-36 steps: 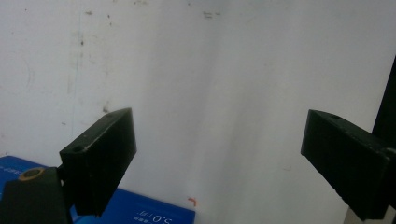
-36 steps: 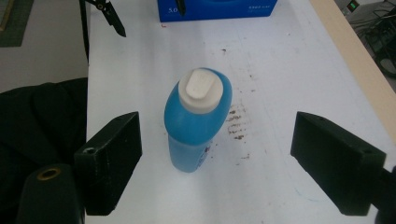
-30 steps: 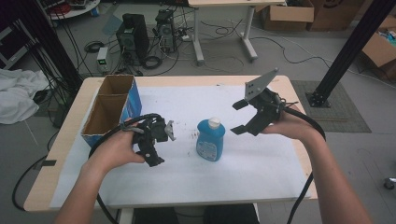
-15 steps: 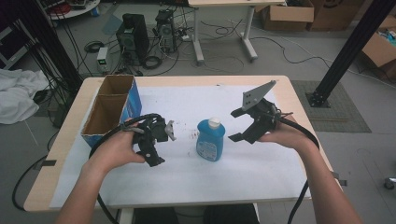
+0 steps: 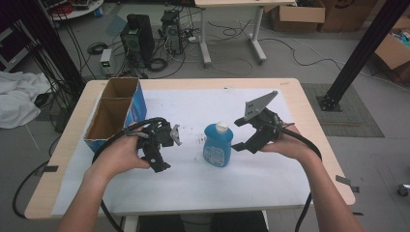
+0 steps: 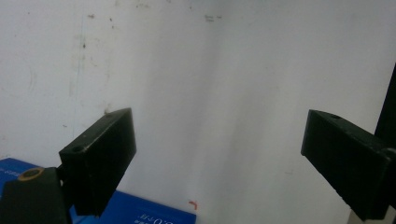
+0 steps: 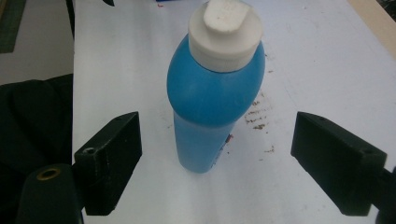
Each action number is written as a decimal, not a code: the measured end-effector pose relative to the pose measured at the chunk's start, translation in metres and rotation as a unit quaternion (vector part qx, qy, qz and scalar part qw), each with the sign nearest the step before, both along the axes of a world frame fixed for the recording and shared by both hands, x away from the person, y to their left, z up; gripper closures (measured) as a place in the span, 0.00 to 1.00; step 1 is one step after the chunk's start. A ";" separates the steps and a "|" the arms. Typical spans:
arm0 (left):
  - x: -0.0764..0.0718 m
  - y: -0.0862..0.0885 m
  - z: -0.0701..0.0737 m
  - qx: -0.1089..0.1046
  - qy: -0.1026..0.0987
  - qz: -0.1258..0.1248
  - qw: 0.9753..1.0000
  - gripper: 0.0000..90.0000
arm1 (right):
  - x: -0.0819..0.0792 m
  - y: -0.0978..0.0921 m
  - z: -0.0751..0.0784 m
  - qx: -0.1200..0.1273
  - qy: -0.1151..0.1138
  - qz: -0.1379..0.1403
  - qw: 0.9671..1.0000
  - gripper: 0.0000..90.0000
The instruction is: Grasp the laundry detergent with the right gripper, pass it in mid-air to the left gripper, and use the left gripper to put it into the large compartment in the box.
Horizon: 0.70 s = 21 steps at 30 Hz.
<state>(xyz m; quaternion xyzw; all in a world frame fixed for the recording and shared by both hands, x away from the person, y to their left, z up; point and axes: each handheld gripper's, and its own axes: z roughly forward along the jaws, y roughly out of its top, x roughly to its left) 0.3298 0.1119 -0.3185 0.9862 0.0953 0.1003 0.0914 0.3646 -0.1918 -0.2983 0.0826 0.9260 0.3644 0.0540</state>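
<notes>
Spreading its jaws wide, the right gripper (image 5: 240, 133) sits just beside the upright blue bottle (image 5: 217, 145); its own view reveals brown specks (image 7: 257, 119) on the white table (image 5: 251, 183). The left gripper (image 5: 167, 147), likewise spread, faces bare tabletop.

Even, soft indoor light; faint shadows on the table; both gripper views slightly blurred, no glare.
</notes>
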 end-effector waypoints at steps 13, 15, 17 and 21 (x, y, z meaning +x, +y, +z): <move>-0.001 0.002 -0.001 -0.003 -0.001 0.004 1.000 0.12 | 0.000 0.012 -0.015 0.000 -0.003 -0.003 1.000 0.18; -0.001 0.002 -0.001 -0.004 0.000 0.004 1.000 0.12 | -0.001 0.013 -0.017 0.000 -0.003 -0.004 1.000 0.19; -0.001 0.002 -0.001 -0.005 0.000 0.004 1.000 0.12 | 0.000 0.015 -0.019 -0.002 -0.004 -0.006 1.000 0.19; -0.001 0.002 -0.001 -0.004 0.000 0.001 1.000 0.12 | 0.000 0.017 -0.022 -0.001 -0.004 -0.007 1.000 0.19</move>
